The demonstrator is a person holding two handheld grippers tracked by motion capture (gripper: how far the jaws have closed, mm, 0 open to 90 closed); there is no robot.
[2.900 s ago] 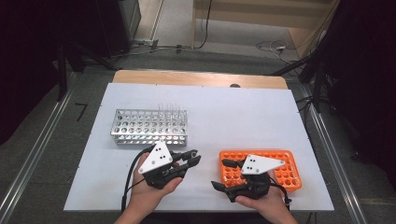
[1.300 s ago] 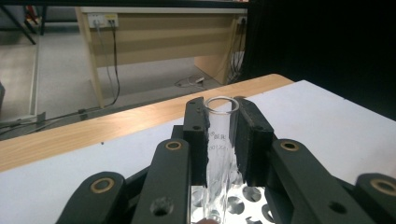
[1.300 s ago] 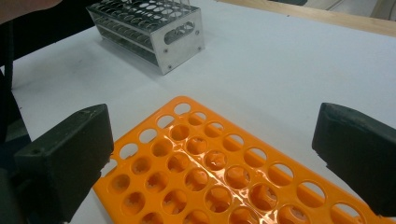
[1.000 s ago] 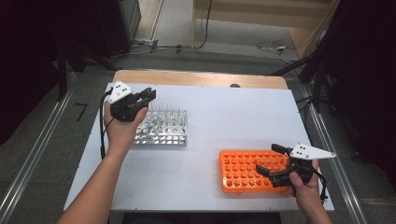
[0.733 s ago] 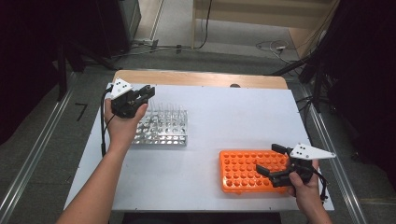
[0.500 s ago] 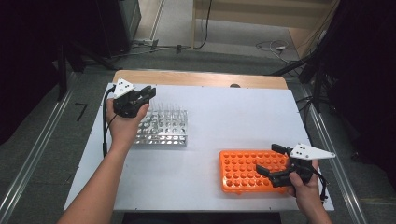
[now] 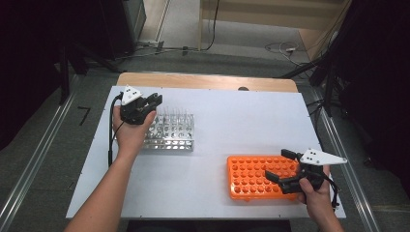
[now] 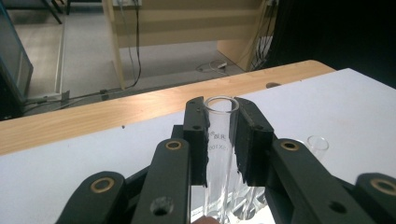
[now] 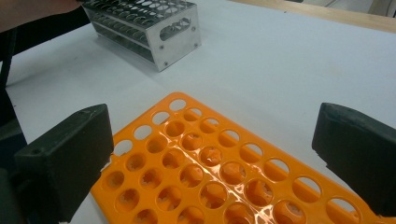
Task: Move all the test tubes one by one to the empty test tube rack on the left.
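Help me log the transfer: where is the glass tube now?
The glass tube is clamped upright in the left gripper, at the metal rack's far-left corner.

1. The left gripper (image 7: pixel 153 100) now sits over the metal rack (image 7: pixel 170 137) near the table's (image 7: pixel 241 121) far left corner, no longer at the near edge.
2. It grips a glass tube (image 8: pixel 219 140).
3. The right gripper (image 7: pixel 281 166) now sits at the orange rack's (image 7: pixel 251 176) right end.
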